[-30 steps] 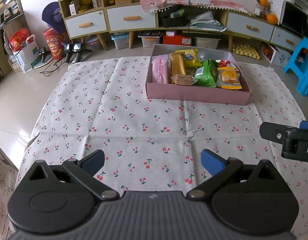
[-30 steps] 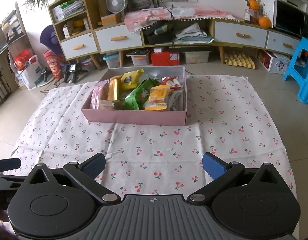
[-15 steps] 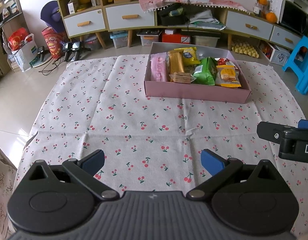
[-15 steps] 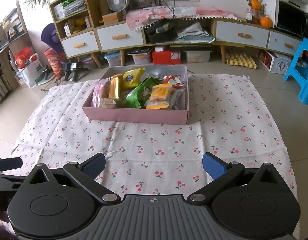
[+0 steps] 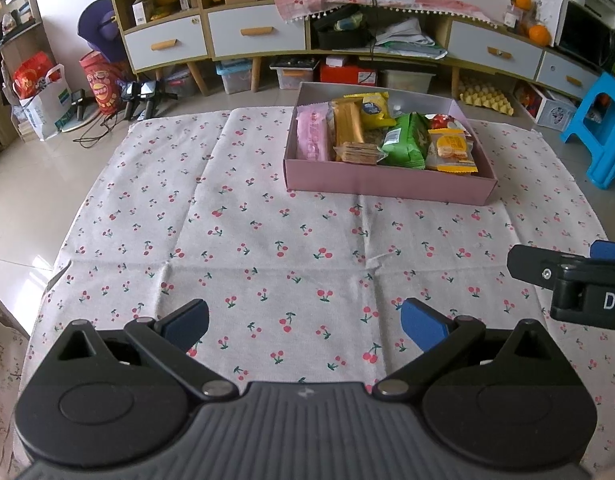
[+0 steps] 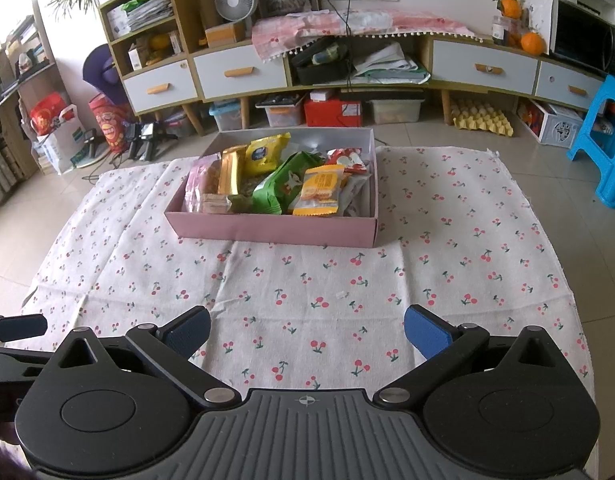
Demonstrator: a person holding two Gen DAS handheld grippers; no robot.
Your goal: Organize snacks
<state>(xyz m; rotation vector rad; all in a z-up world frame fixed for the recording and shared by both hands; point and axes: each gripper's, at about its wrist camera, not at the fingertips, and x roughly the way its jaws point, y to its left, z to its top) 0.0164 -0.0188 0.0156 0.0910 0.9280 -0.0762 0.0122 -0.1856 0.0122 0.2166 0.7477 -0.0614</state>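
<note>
On the cherry-print cloth [image 5: 267, 240], toward its far side, sits the pink box [image 5: 387, 186] of snacks, well apart from both tools.

Left hand-held gripper [image 5: 305, 324]: fingers spread wide, nothing between them, over bare cloth. Right hand-held gripper [image 6: 307, 330]: likewise spread wide and carrying nothing.

Contents, left to right:
- pink packet [image 5: 313, 138], soft film, light;
- gold packet [image 5: 349, 128], long and slim, probably slippery foil;
- yellow packet [image 5: 373, 110], small, puffy;
- clear-wrapped crackers [image 5: 357, 152], likely brittle; best pinched lightly at the sealed end;
- green bag [image 5: 405, 142], crinkly, air-filled; take by a crimped edge;
- orange packet [image 5: 451, 148], flat, light.

Hidden or unclear: lower layers beneath the top packets; a red-and-white wrapper [image 6: 349, 160] only partly visible; printed labels unreadable; the box floor largely covered.
</note>
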